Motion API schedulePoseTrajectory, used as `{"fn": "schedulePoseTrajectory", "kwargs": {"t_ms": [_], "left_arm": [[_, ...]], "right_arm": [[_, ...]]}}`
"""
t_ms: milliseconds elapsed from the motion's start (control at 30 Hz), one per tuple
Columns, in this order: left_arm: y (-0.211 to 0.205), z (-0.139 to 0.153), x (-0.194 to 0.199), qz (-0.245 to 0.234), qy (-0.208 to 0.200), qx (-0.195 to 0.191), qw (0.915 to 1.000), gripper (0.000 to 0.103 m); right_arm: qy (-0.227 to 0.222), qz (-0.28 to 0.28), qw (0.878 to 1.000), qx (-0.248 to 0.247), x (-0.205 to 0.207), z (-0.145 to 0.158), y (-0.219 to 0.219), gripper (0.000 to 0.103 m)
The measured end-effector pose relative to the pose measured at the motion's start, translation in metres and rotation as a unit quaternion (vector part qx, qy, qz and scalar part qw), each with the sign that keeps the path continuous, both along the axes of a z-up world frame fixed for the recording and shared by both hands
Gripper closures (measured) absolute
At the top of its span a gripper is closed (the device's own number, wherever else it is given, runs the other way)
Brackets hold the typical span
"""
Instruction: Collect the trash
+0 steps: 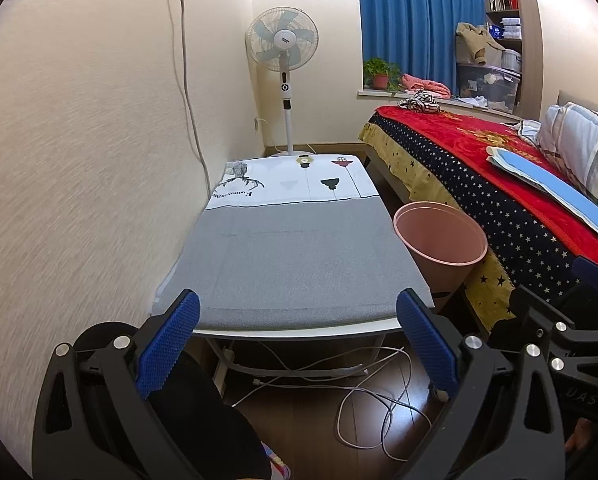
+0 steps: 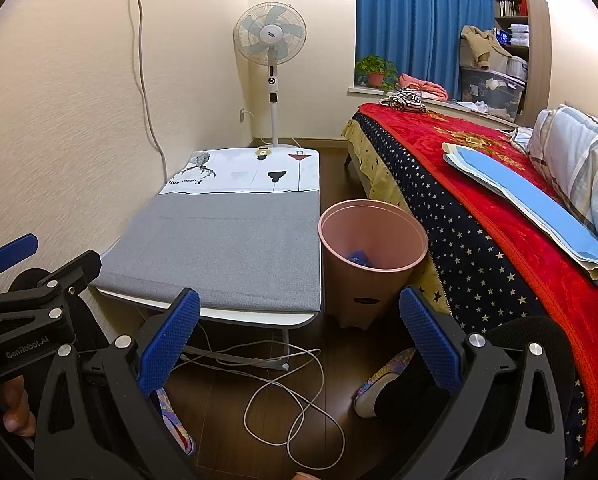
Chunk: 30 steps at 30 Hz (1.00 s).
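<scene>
A pink waste bin [image 2: 373, 264] stands on the floor between the low table [image 2: 227, 240] and the bed; a blue crumpled piece [image 2: 361, 258] lies inside it. The bin also shows in the left wrist view [image 1: 439, 240] at the table's right edge. My left gripper [image 1: 299, 344] is open and empty, held before the table's near edge [image 1: 291, 332]. My right gripper [image 2: 299, 344] is open and empty, above the floor in front of the table and bin. The grey mat on the table bears no loose items that I can see.
A bed with a red blanket [image 2: 499, 208] runs along the right. A standing fan [image 2: 273, 60] is at the far wall. White cables [image 2: 291, 392] loop on the floor under the table. The person's feet in patterned shoes [image 2: 383, 380] are by the bed.
</scene>
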State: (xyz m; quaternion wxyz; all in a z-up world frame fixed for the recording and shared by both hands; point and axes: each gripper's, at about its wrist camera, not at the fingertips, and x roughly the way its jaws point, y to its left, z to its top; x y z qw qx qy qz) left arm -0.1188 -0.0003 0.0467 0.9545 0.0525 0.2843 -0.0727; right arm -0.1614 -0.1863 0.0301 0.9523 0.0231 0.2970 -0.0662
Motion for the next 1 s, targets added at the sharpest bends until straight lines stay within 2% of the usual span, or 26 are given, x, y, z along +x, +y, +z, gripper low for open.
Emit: {"fn": "schedulePoseTrajectory", "kwargs": {"t_ms": [1000], "left_arm": [[0.0014, -0.0024, 0.0016, 0.006, 0.011, -0.004, 0.9999, 0.007]], "right_arm": [[-0.001, -0.002, 1.0, 0.001, -0.0018, 0.0023, -0.0027, 0.005]]}}
